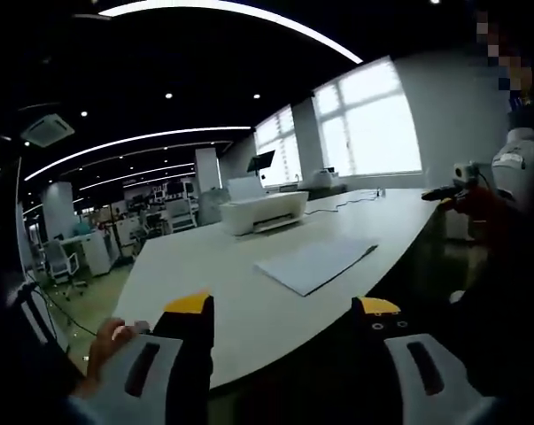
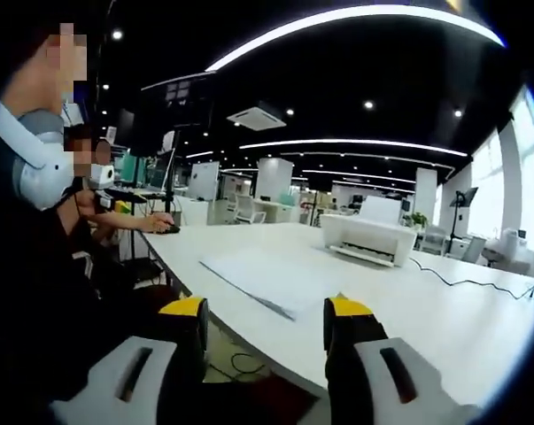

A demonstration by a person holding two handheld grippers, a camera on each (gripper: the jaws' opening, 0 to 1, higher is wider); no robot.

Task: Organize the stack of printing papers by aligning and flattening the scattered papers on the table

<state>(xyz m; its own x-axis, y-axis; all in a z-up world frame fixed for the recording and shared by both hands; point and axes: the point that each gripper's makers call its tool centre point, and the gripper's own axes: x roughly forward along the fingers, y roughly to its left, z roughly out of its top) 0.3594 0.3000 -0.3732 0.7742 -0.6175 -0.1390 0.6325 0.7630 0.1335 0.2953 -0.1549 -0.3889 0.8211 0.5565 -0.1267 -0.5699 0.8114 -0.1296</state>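
Note:
A loose stack of white printing papers (image 1: 315,263) lies flat on the long white table (image 1: 205,274), its sheets slightly fanned at the edges. My left gripper (image 1: 284,314) hovers open at the table's near edge, short of the papers, with nothing between its yellow-tipped jaws. In the right gripper view the same papers (image 2: 271,279) lie ahead on the table (image 2: 461,328). My right gripper (image 2: 267,319) is open too, just before the table edge, nothing held. The other gripper (image 1: 448,190) shows far right in the left gripper view, (image 2: 103,181) far left in the right gripper view.
A white printer (image 1: 262,212) stands on the table beyond the papers, also seen as the printer (image 2: 368,239) with a black cable (image 2: 466,282) trailing right. A person (image 2: 36,230) is close on the left. A hand (image 1: 107,350) is low left. Office desks and chairs fill the background.

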